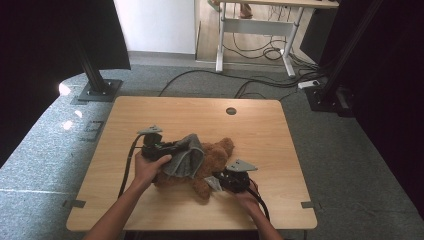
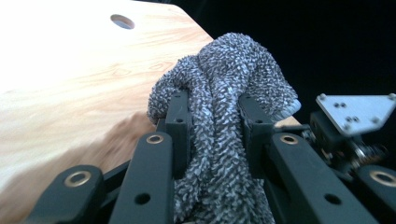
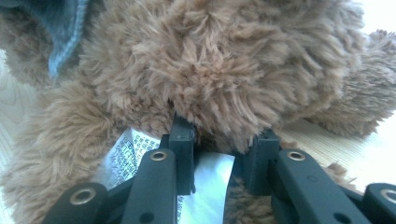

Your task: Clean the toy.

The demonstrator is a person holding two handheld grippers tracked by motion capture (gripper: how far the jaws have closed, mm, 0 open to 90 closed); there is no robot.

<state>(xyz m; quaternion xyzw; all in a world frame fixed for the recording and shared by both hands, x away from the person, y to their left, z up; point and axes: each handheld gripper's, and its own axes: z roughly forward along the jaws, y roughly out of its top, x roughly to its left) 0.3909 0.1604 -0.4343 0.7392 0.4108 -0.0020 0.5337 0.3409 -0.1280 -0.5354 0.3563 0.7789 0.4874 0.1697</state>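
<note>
Two grippers work one teddy bear and one grey towel on the wooden table.

The left gripper (image 2: 215, 116) pinches a bunched fold of the grey towel (image 2: 224, 93), lifted over the bear; its lower end is cut off by the frame. The right gripper (image 3: 222, 154) has its jaws pressed into the brown teddy bear (image 1: 212, 160) beside a white printed tag (image 3: 123, 154), partly hidden. The bear lies near the middle of the table (image 1: 200, 107), its body half covered by towel.
</note>
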